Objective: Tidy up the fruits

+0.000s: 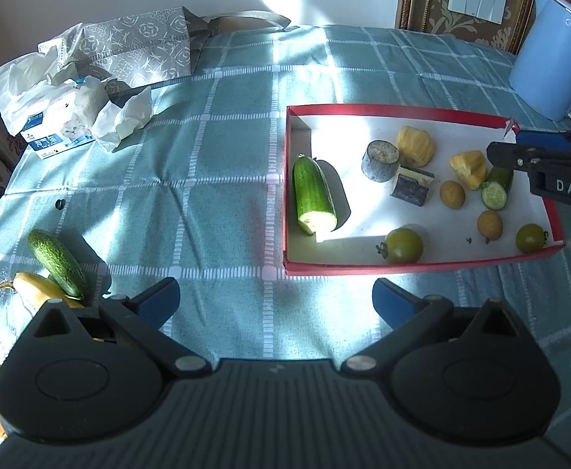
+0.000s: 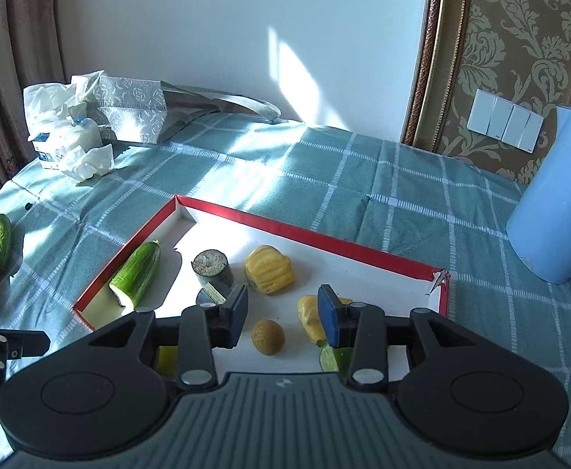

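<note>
A red-rimmed box (image 1: 286, 179) holds a cut cucumber half (image 1: 315, 199), a short cucumber piece (image 1: 496, 191), two sugar cane chunks (image 1: 381, 160), yellow fruit pieces (image 1: 414, 144), small brown round fruits (image 1: 451, 194) and two green tomatoes (image 1: 404, 245). A whole cucumber (image 1: 56, 264) and a banana (image 1: 37, 287) lie on the cloth at the left. My left gripper (image 1: 275, 297) stands open and empty over the cloth before the box. My right gripper (image 2: 283, 314) hangs open above the box's right part, with a brown fruit (image 2: 268, 337) lying on the floor below its gap.
A blue kettle (image 1: 547, 58) stands at the back right, close to the box corner. A tissue pack (image 1: 62, 117) and a patterned bag (image 1: 140, 47) sit at the back left. A small black item (image 1: 59, 205) lies on the checked tablecloth (image 1: 207, 179).
</note>
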Available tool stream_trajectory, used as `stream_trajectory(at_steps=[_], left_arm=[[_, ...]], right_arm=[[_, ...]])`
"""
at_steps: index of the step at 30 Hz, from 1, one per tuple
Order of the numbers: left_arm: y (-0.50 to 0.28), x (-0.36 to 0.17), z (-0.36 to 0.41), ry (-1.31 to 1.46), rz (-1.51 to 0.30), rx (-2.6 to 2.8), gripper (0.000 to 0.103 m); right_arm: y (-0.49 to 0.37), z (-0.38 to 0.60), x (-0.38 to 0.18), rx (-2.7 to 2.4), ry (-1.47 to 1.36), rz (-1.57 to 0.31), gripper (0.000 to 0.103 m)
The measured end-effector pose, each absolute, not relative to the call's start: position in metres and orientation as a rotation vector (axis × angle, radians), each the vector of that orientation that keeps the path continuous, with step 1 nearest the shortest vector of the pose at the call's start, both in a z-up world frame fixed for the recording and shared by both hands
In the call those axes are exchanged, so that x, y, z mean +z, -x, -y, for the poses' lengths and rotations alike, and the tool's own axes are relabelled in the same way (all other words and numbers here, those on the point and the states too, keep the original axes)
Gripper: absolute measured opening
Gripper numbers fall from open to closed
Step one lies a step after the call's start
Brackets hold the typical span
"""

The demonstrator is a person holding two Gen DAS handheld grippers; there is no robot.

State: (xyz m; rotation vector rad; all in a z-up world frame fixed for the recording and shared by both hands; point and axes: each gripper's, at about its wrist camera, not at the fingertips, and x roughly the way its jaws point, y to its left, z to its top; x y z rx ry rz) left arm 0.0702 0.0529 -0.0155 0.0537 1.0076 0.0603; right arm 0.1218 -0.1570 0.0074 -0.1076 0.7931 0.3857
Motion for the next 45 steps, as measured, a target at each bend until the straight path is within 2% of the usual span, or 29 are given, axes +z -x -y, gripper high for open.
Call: stream_trajectory(at_steps=[2,15,19,26,31,36,45], left_arm=[[-0.071,-0.016,-0.050,-0.043,-1.010,0.043,0.103],[-0.069,-0.012,-0.018,-0.108,-0.967,0.000,0.103],[-0.067,-0.008,-0.016,-0.066,-0.936,-0.020,0.103],[-0.068,-0.002,-0.008,-0.079,-0.877,-0.001,0.103],[-0.076,-0.001,0.000,-0.056,-0.938,-0.025,0.103],[-0.071,0.009,0.008,-0.060,-0.878,-0.044,0.103],[-0.076,0.010,0.011,-0.062,-0.940,-0.052,0.103]], right_arm=[[-0.110,0.163,0.015,0.385,0.093,-0.773,0.052],[-0.045,0.200,0.026,0.360,0.059,-0.805,0.052],[-0.031,0.214,0.024,0.332,0.036,-0.819,0.057],[-0.021,0.230,0.023,0.298,-0.004,-0.839,0.058],[-0.017,0.233,0.027,0.294,-0.004,-0.836,0.059],[-0.013,0.234,0.030,0.296,-0.005,-0.830,0.061],[-0.009,0.229,0.033,0.308,-0.009,-0.825,0.062]])
